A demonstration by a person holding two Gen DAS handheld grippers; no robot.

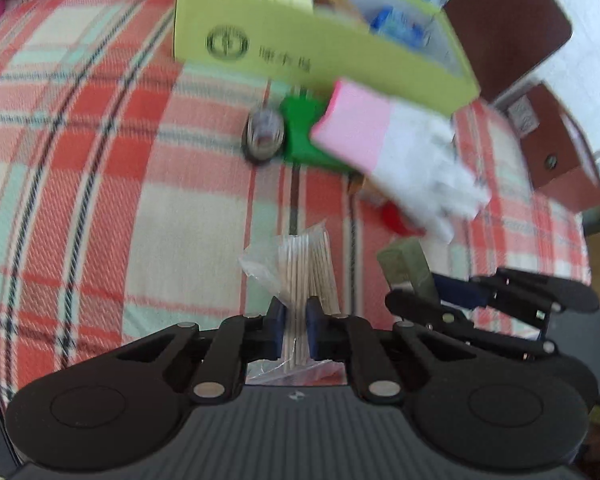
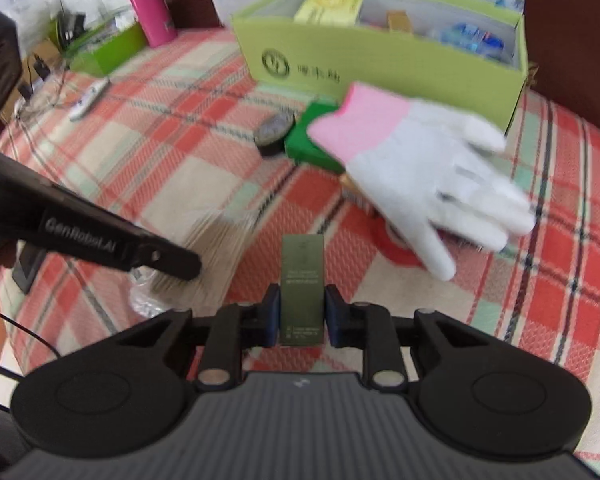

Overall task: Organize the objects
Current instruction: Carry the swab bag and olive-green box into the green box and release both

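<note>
Everything sits on a tabletop (image 2: 148, 160) covered in a red, cream and mint plaid cloth, with dark brown chair backs (image 2: 572, 32) behind it and a pale floral wall further off. At the far edge there's an open lime-green box (image 2: 380, 64) with a round black logo and some printed characters on the front that are too blurred to read; inside it are a yellow carton, something orange and some blue packets. A pink bottle (image 2: 148, 4) stands off to the far left by a second green box. In front of the big box lie a small green box (image 2: 312, 140), a dark roundish thing I can't make out, and a white glove with a pink cuff (image 2: 420, 172) draped over a red ring-shaped thing (tape, maybe). Both tools point steeply down at the cloth. The left tongs (image 1: 296, 330) are clamped on a clear bag of thin wooden sticks (image 1: 304, 272), near the front middle of the cloth. The right tongs (image 2: 302, 316) are clamped on a slim olive-green box (image 2: 302, 280) standing upright between the blue pads, just right of the sticks; its small print is unreadable. The left tool's body reads "GenRobot.AI".
</note>
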